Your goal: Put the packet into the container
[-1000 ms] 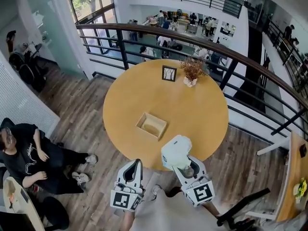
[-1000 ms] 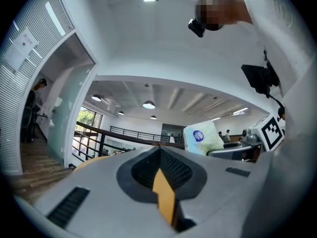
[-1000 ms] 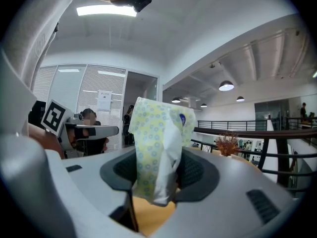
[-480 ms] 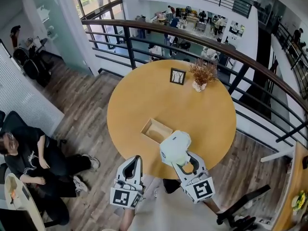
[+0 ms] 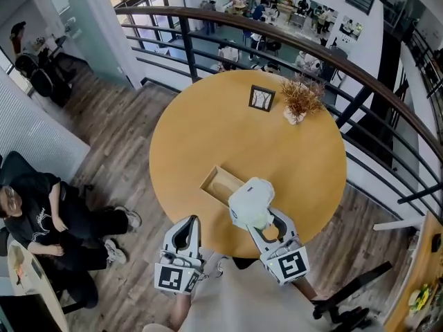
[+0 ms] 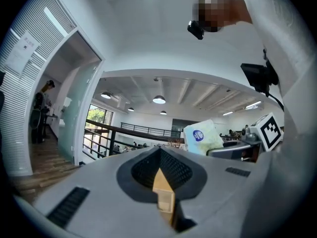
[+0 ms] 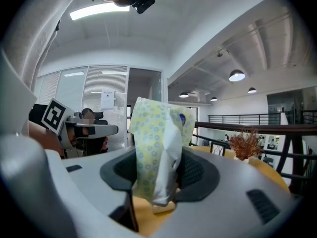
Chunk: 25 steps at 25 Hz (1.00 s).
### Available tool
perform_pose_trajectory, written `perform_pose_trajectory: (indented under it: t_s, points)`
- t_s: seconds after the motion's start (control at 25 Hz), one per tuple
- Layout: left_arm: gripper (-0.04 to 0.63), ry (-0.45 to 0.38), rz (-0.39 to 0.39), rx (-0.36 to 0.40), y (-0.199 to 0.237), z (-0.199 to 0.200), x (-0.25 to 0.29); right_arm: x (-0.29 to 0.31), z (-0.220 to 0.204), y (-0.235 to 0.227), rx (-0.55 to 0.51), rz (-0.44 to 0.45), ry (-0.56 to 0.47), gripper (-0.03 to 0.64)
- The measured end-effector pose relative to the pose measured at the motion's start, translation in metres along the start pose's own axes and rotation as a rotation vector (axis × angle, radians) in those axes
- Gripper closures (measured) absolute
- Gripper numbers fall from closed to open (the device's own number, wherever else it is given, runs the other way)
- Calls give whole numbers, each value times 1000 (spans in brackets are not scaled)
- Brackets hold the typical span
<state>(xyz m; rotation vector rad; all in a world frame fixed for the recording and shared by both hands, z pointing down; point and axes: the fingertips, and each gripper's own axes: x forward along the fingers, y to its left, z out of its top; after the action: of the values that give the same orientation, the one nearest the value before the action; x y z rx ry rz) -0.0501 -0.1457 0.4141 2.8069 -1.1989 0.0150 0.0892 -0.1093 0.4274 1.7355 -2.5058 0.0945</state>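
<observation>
The packet [image 5: 251,203] is a soft, pale pack printed with small blue rings. It carries a round blue label [image 6: 198,134] whose writing is too small to read. It stands between the jaws of the right gripper [image 5: 257,221], which are clamped on it, over the near edge of the round wooden table [image 5: 208,123] and just right of the open wooden container [image 5: 220,184]. The left gripper [image 5: 190,221], nearer and to the left, off the table, has its jaws together on nothing.
</observation>
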Motion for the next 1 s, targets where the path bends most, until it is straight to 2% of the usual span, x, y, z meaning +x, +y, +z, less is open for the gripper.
perform_pose_trajectory:
  t_s: [0.2, 0.36, 0.56, 0.72, 0.84, 0.96, 1.0]
  points:
    - [591, 62, 21, -35, 7, -25, 9, 10, -27, -7, 41, 22, 98, 416]
    - [591, 107, 36, -65, 16, -33, 21, 33, -15, -12, 49, 50, 39, 416]
    - [591, 158, 69, -119, 19, -48, 10, 37, -29, -8, 82, 75, 120, 416]
    - [591, 172, 94, -136, 29, -56, 7, 47, -35, -7, 63, 92, 134, 415]
    - [591, 171, 104, -140, 30, -55, 10, 53, -38, -9, -8, 129, 153, 416]
    - [591, 172, 118, -143, 32, -55, 8, 50, -63, -6, -226, 235, 350, 416]
    - [591, 173, 123, -145, 33, -55, 6, 51, -68, -5, -268, 252, 387, 415]
